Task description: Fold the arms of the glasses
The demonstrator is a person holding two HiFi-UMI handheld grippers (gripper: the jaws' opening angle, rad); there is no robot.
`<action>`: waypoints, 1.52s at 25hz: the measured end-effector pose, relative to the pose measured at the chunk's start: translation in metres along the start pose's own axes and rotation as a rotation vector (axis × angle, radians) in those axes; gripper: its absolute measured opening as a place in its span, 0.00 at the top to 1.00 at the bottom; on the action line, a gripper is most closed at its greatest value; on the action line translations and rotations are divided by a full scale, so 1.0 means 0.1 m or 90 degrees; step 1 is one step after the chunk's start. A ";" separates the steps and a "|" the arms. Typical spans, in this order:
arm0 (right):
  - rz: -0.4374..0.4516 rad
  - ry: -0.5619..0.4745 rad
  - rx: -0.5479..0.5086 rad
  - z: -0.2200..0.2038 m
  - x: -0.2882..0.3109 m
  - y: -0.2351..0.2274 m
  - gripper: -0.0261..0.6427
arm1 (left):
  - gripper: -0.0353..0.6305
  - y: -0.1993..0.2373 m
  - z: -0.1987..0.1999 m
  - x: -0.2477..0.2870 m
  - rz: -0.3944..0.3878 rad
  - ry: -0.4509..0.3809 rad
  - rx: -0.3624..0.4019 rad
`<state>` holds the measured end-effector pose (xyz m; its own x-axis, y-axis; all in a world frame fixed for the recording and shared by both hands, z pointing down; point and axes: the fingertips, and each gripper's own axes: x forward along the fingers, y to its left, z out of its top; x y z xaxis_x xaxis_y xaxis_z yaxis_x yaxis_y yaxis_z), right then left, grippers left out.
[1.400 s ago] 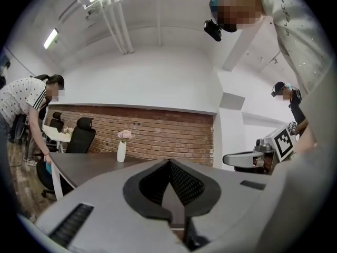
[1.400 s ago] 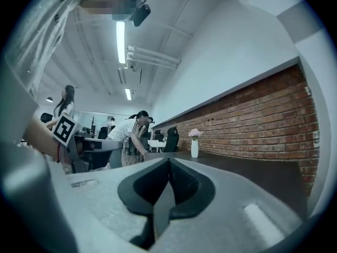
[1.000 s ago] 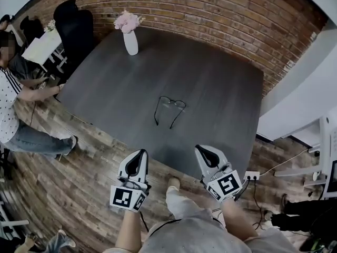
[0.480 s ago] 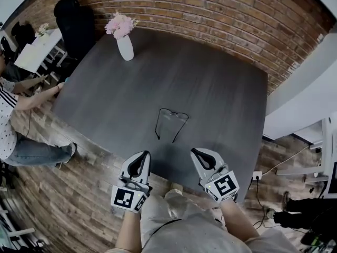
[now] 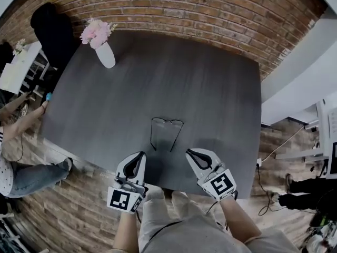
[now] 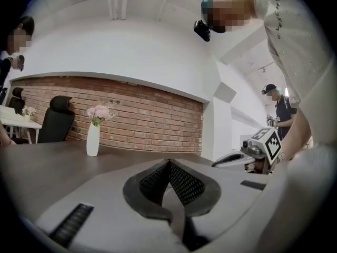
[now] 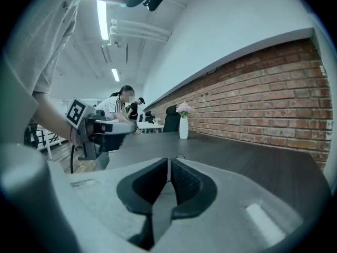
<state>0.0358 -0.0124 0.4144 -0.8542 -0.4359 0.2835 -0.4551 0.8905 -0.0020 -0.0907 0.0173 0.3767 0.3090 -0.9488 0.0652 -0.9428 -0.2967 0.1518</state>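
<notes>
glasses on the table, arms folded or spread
Spread: both arms stick out from the front of the glasses toward the person, lying on the dark table.

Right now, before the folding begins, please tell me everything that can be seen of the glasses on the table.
The glasses have a thin dark frame and two lenses that look clear. Both arms are unfolded and reach toward the person. They lie on the dark grey table, near its front edge. Only the table touches them. The material and the finer parts are too small to tell.
</notes>
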 end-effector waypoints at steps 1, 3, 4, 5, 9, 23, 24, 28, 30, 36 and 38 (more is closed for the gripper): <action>-0.007 0.007 -0.001 -0.02 0.04 -0.01 0.94 | 0.95 0.05 -0.03 0.04 -0.009 0.008 0.000; -0.020 0.018 -0.002 -0.07 0.12 -0.03 0.94 | 0.95 0.12 -0.11 0.11 -0.031 0.025 0.001; -0.026 0.023 -0.002 -0.10 0.15 -0.04 0.94 | 0.95 0.15 -0.14 0.14 -0.042 0.031 0.002; -0.031 0.029 -0.004 -0.12 0.18 -0.05 0.94 | 0.95 0.17 -0.17 0.18 -0.053 0.035 0.002; -0.043 0.068 -0.039 -0.23 0.31 -0.09 0.92 | 0.95 0.32 -0.24 0.31 -0.086 0.049 -0.002; -0.081 0.216 -0.226 -0.71 0.69 -0.33 0.84 | 0.95 0.67 -0.49 0.66 -0.138 0.080 -0.003; -0.087 0.228 -0.252 -0.75 0.71 -0.34 0.84 | 0.95 0.68 -0.52 0.67 -0.140 0.086 0.001; -0.110 0.268 -0.315 -0.79 0.77 -0.39 0.82 | 0.95 0.72 -0.68 0.73 -0.132 0.117 0.028; -0.114 0.268 -0.333 -0.79 0.80 -0.40 0.82 | 0.95 0.73 -0.73 0.76 -0.138 0.123 0.031; -0.106 0.274 -0.389 -0.83 0.91 -0.38 0.78 | 0.95 0.77 -0.77 0.82 -0.145 0.118 0.026; -0.106 0.277 -0.408 -0.86 0.94 -0.39 0.77 | 0.95 0.79 -0.78 0.82 -0.142 0.120 0.025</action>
<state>-0.0050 -0.0764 0.5233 -0.5523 -0.5977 0.5812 -0.2223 0.7775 0.5883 -0.1296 -0.0758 0.4709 0.5232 -0.8239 0.2179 -0.8521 -0.5028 0.1450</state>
